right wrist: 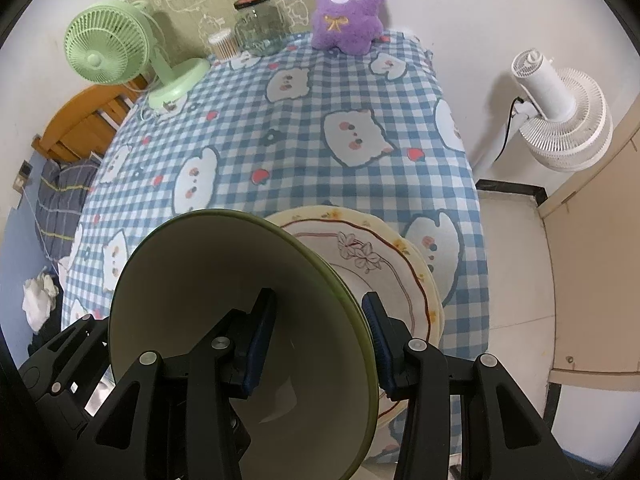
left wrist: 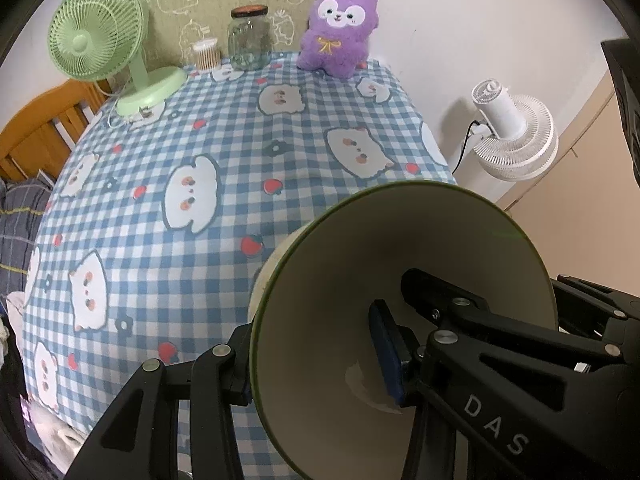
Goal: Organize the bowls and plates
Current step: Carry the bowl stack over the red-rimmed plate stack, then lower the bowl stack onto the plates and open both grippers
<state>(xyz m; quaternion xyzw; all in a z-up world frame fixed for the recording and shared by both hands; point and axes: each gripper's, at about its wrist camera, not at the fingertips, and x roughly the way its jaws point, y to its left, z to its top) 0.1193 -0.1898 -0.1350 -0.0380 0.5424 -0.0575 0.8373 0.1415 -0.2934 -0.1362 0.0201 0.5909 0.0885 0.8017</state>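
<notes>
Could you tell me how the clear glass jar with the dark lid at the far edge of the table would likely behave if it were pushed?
The clear glass jar with the dark lid looks rigid and probably breakable. Its wide, squat body suggests it would slide on the blue checked tablecloth rather than tip, though the soft cloth may bunch and drag.

Bench cloth (right wrist: 304, 152) lies bare beyond the floral plate (right wrist: 384, 276); green fan (right wrist: 108, 52), jar (right wrist: 260, 26), plush (right wrist: 348, 8) line its far edge.
</notes>
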